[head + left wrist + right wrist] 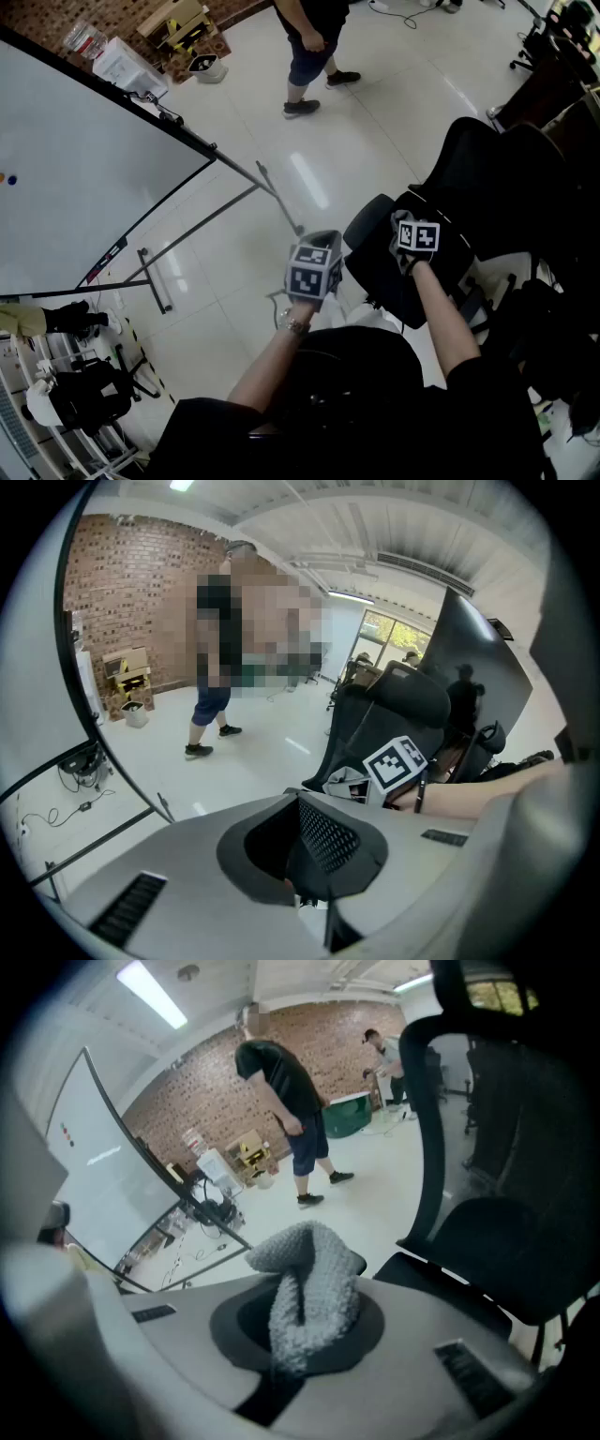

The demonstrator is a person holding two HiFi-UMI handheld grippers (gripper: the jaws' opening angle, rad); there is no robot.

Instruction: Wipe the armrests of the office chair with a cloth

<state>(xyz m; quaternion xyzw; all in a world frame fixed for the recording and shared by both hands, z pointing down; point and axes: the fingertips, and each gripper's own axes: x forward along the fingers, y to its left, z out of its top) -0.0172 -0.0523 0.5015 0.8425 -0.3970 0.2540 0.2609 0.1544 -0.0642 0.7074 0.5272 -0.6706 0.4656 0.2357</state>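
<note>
The floor (375,122) is of white glossy tiles that mirror the long ceiling lamp (155,993). A red brick wall (141,592) closes the far end, with cardboard boxes (178,23) stacked at its foot. A big whiteboard (75,159) on a dark metal stand takes the left side, with cables (70,794) lying near its base, while a person in dark shorts (309,47) stands on the open floor and daylight enters through a window (398,635).
</note>
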